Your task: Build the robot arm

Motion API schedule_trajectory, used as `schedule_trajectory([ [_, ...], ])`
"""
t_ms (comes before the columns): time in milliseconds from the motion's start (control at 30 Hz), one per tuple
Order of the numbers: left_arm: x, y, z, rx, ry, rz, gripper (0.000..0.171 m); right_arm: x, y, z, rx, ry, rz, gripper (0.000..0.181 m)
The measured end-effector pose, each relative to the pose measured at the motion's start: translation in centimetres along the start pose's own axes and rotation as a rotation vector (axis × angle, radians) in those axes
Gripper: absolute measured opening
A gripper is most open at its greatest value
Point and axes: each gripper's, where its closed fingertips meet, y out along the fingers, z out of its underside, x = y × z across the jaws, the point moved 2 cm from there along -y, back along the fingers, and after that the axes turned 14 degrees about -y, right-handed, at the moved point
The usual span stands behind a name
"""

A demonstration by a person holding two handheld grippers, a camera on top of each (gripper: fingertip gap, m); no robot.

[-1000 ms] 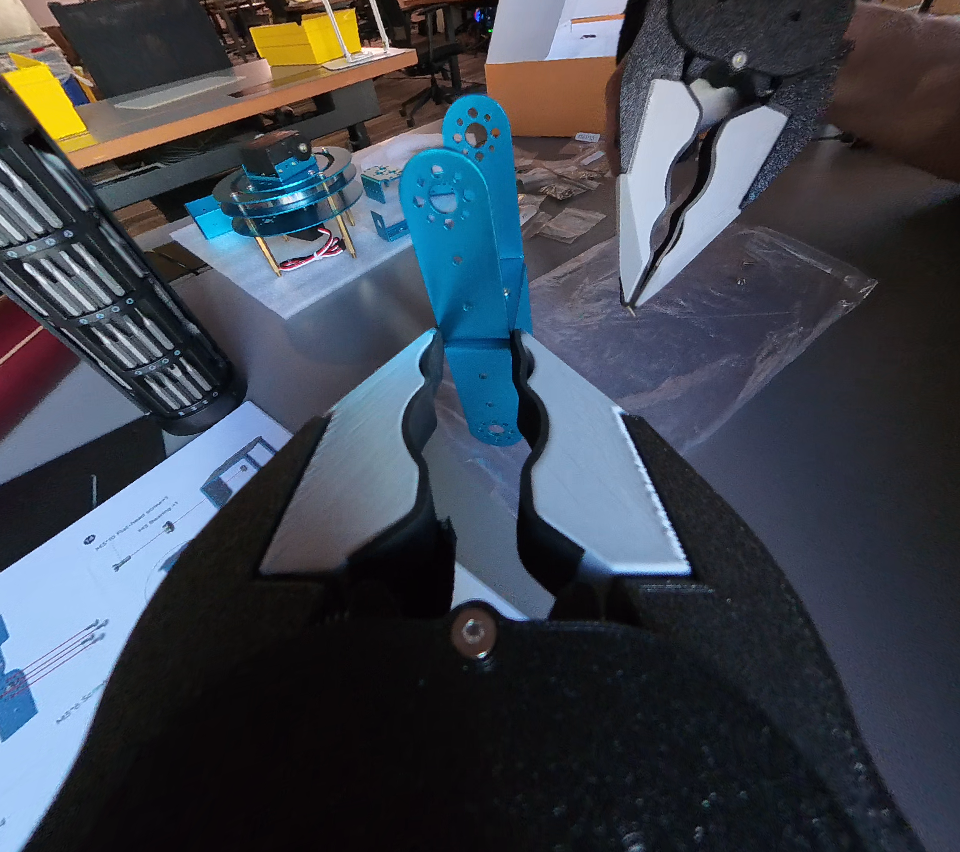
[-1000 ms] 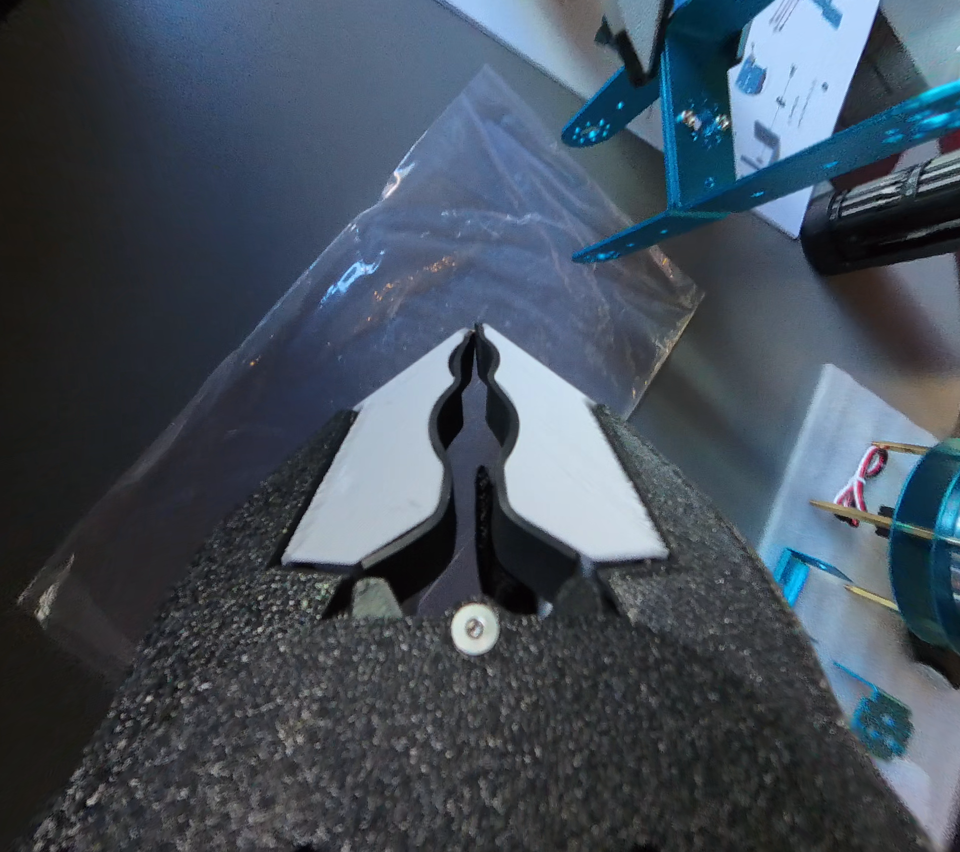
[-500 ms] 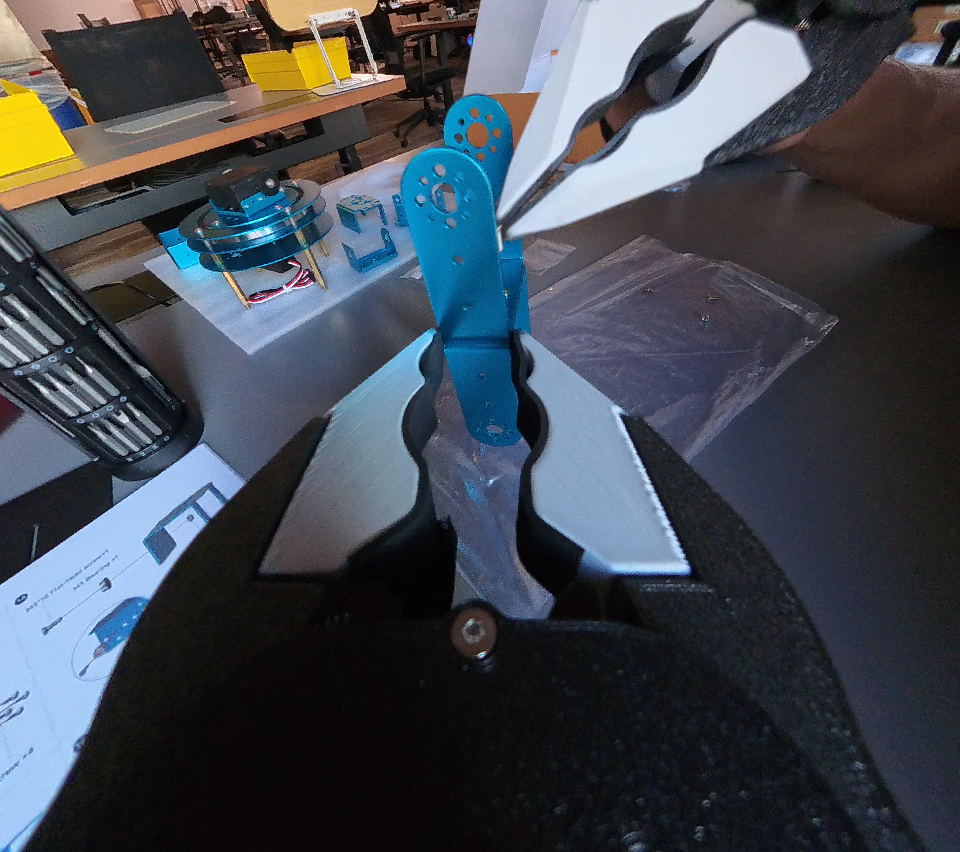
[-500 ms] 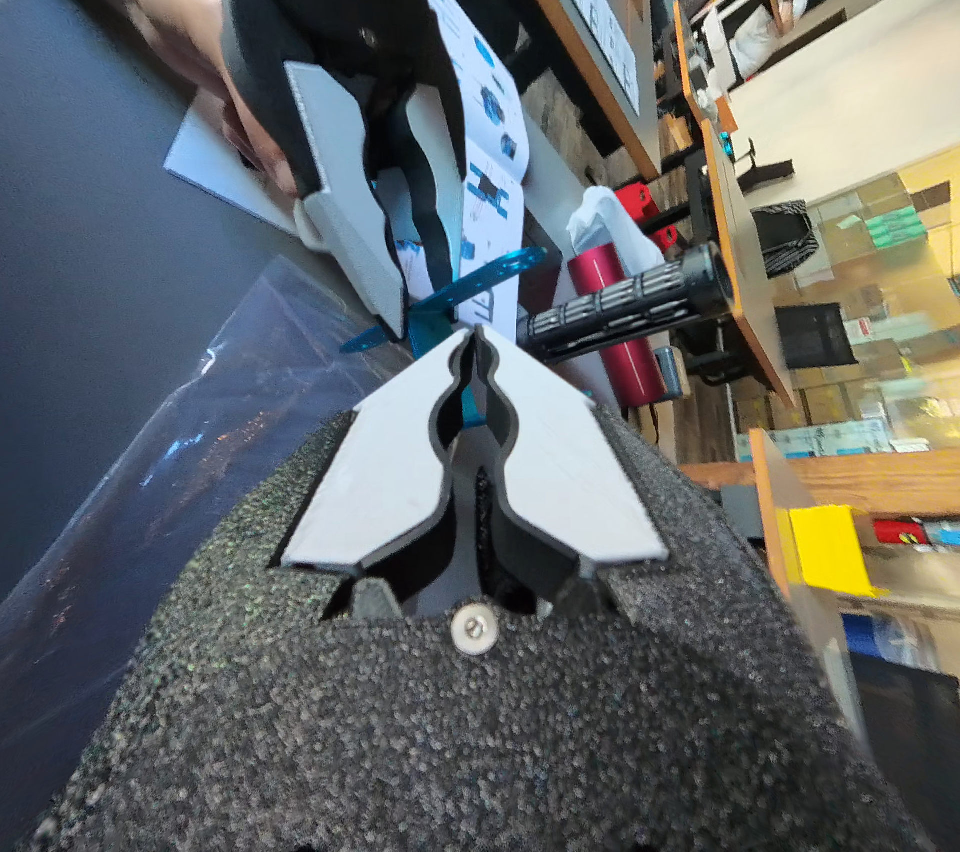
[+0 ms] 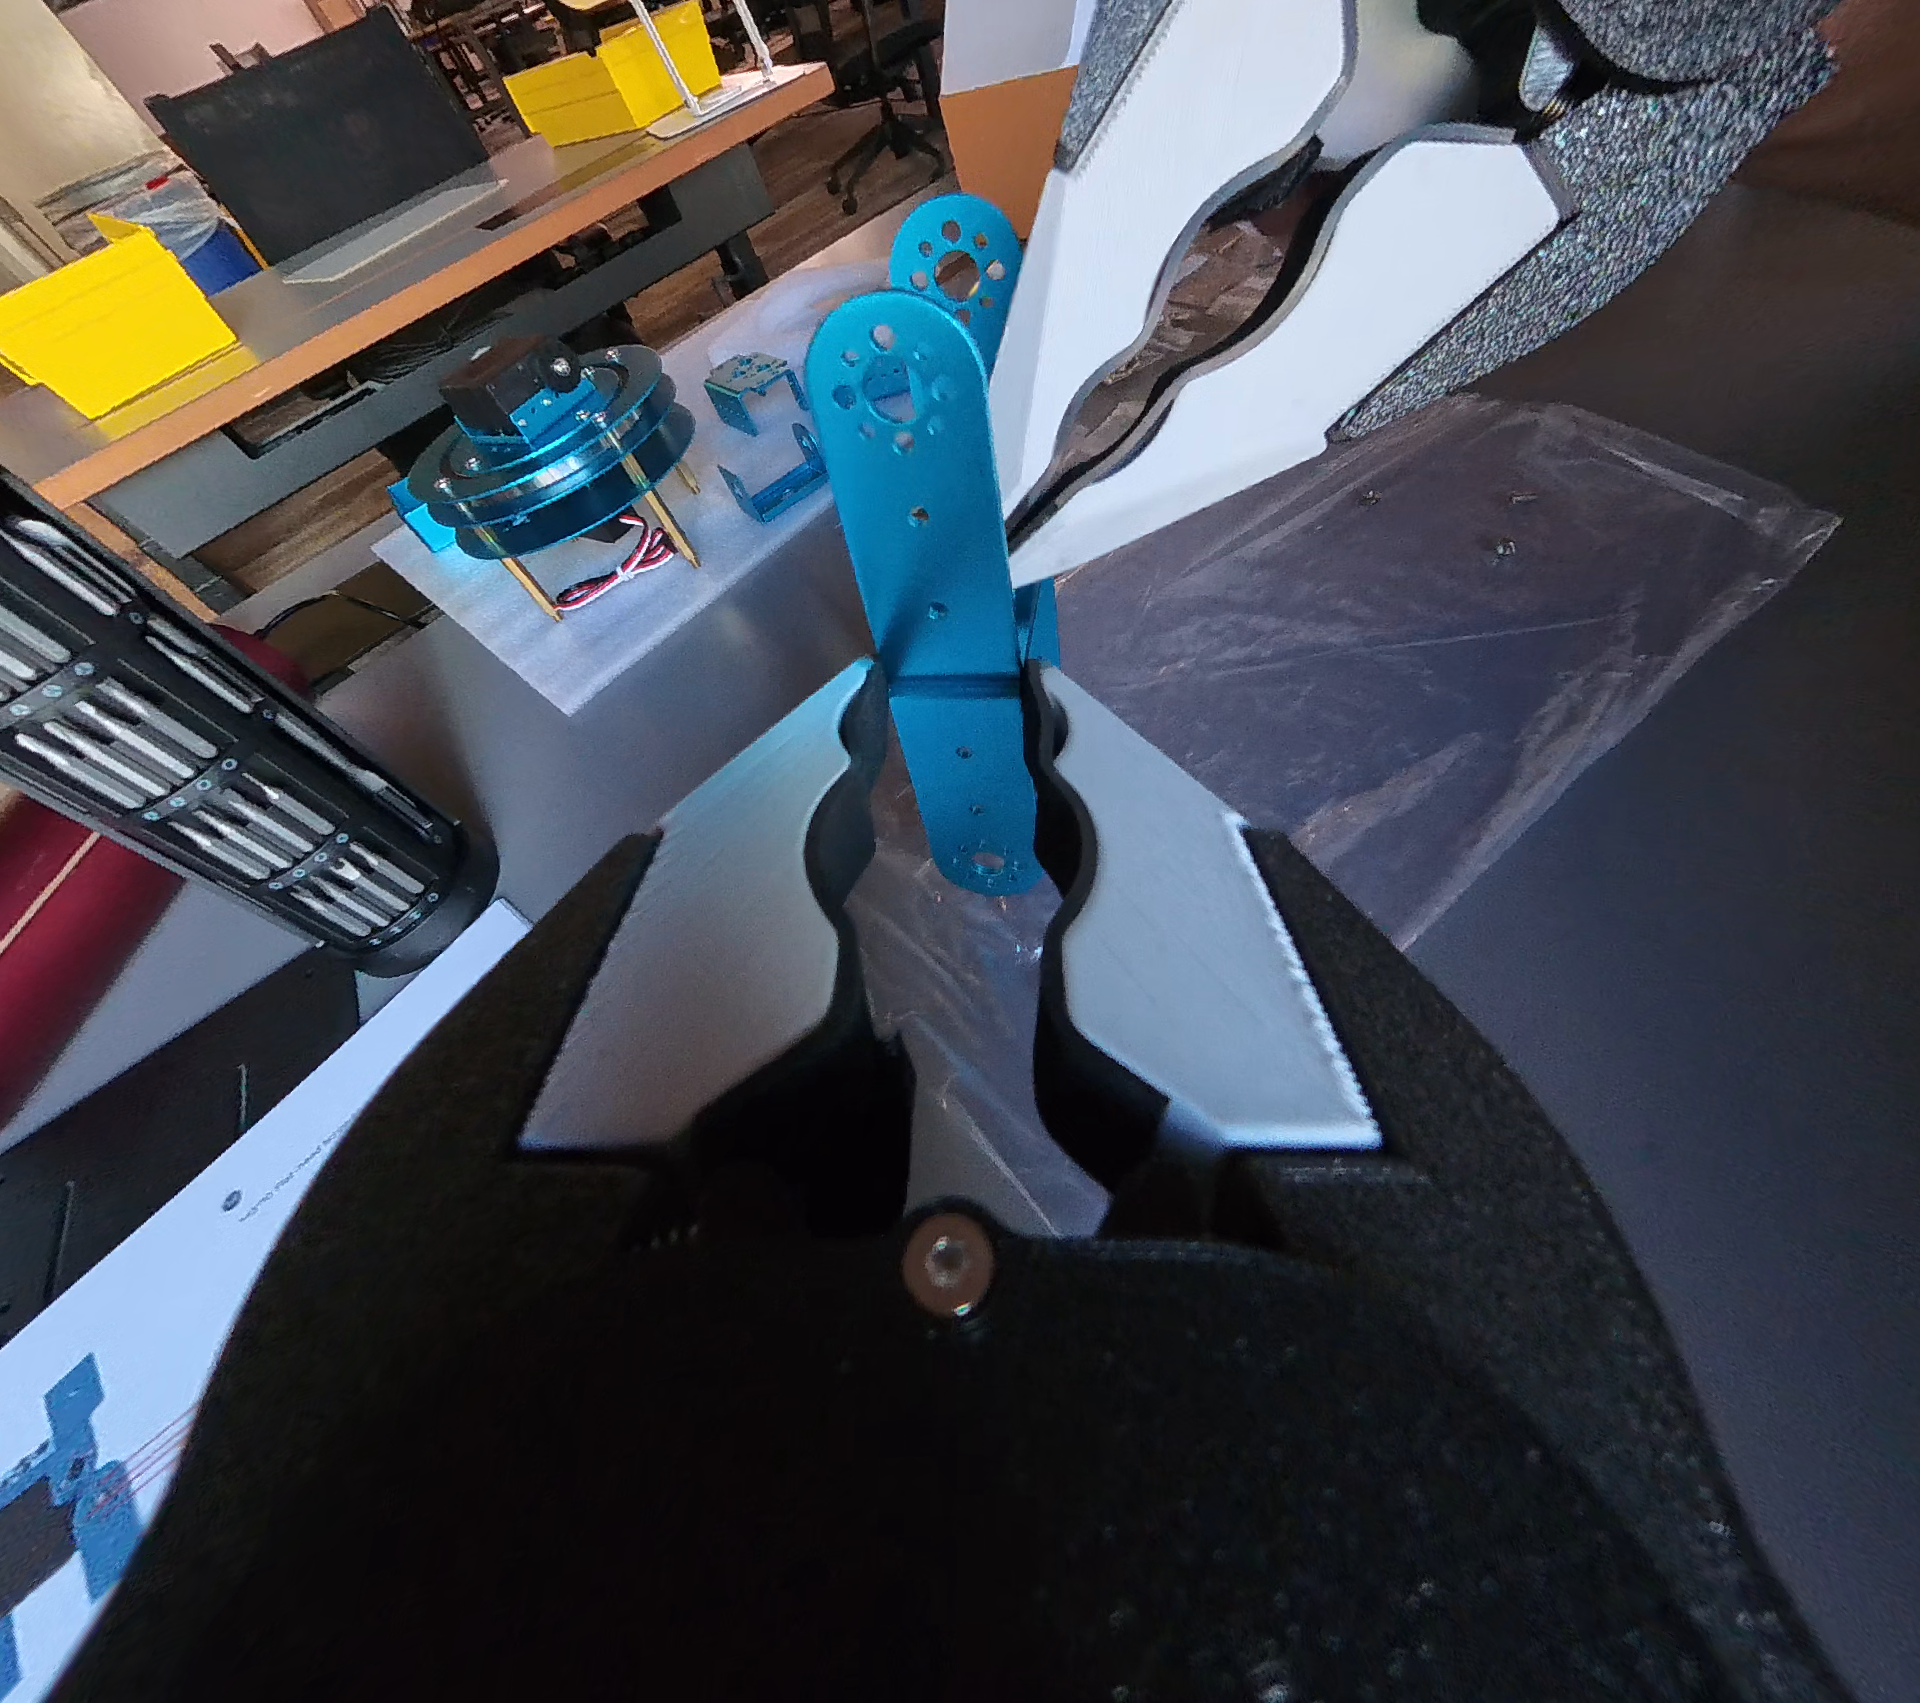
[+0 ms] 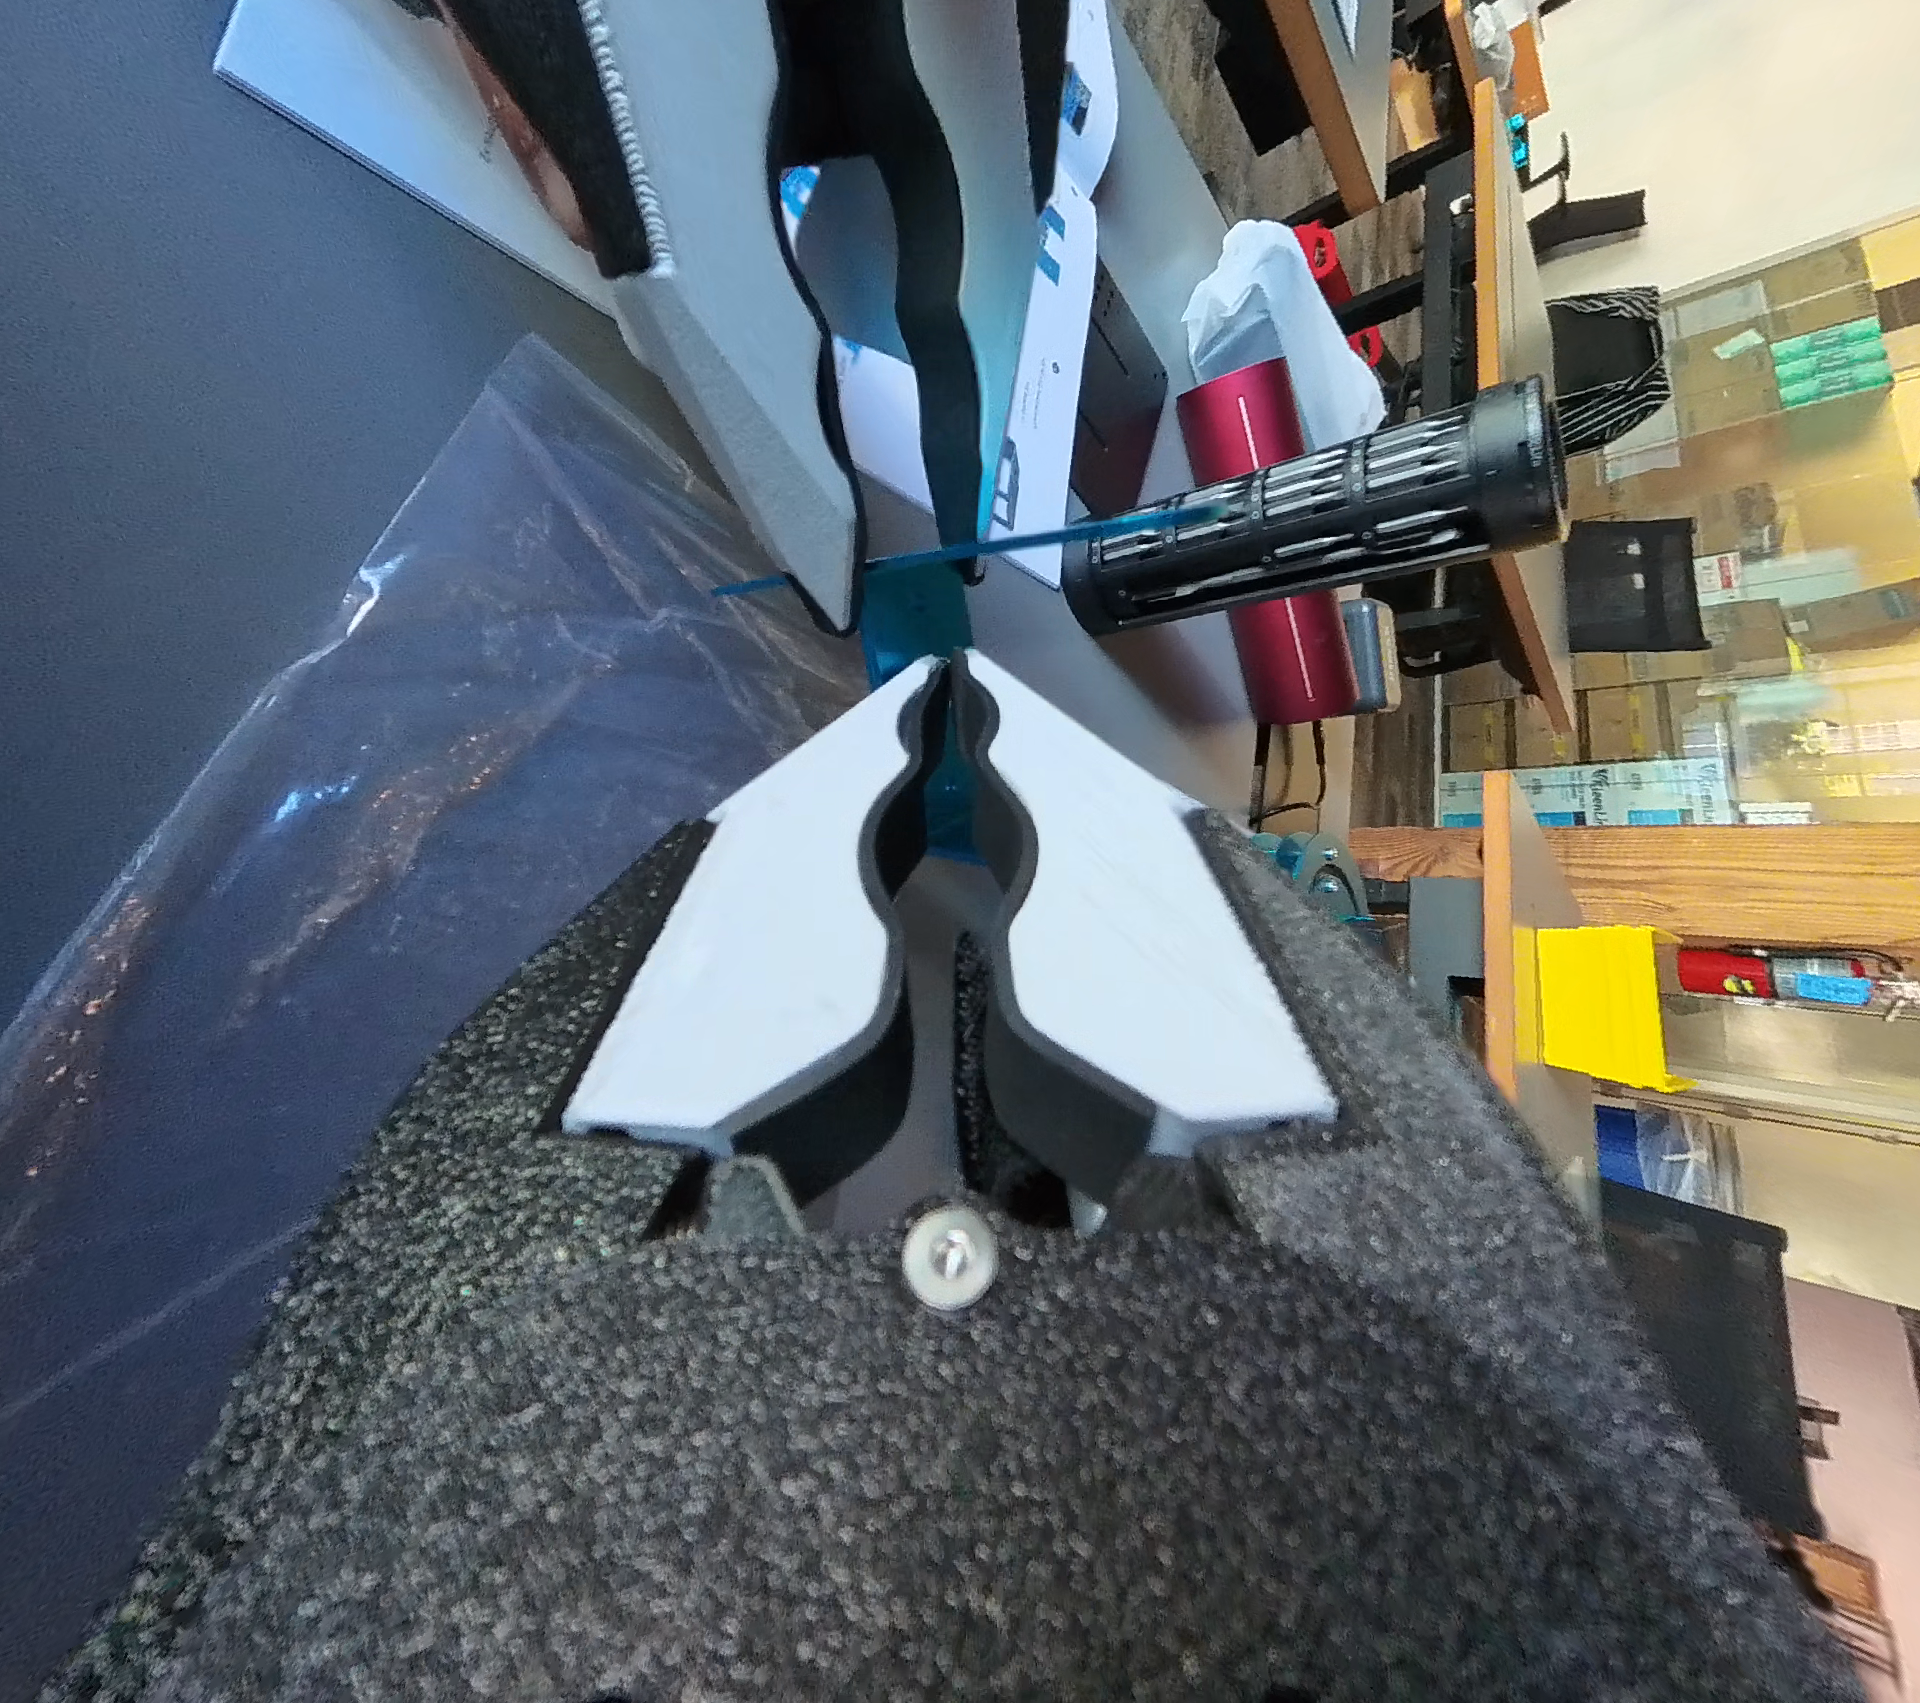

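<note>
left claw [image 5: 951,677] clamped; right claw [image 6: 951,666] pinched together, tips nearly meeting.

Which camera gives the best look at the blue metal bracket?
The left wrist view: the blue bracket stands face-on between the left gripper fingers, holes visible. The right wrist view shows only an edge-on sliver, mostly hidden by fingers.

bright daylight from far windows, dim dark foreground, strong fisheye bending at edges, background perhaps slightly motion-blurred.

We cannot see if the right gripper [image 5: 1023,557] holds something at its tips. It hides the blue bracket's [image 5: 920,500] far arm. The bit holder [image 5: 177,780] is cut off at the left edge.
</note>
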Motion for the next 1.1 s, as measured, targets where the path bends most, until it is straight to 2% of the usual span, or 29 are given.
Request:
schedule_trajectory([
  [500, -0.3, 0.5, -0.2, -0.007, 0.046, -0.006, 0.024, 0.2, -0.5, 0.5, -0.015, 0.148, -0.128, 0.003],
  [767, -0.6, 0.7, -0.8, -0.040, 0.017, 0.017, 0.024, -0.3, -1.2, 0.6, -0.033, 0.155, -0.130, 0.004],
  [900, -0.8, 0.7, -1.1, -0.054, -0.005, 0.036, 0.024, -1.1, -2.7, 0.3, -0.076, 0.181, -0.119, 0.015],
  [1000, -0.8, 0.7, -1.4, -0.069, -0.054, 0.061, 0.024, -1.3, -4.1, 0.2, -0.132, 0.211, -0.127, 0.034],
  [1100, -0.8, 0.9, -1.6, -0.062, -0.101, 0.075, 0.024, -0.5, -3.7, 0.4, -0.058, 0.086, -0.043, 0.036],
])
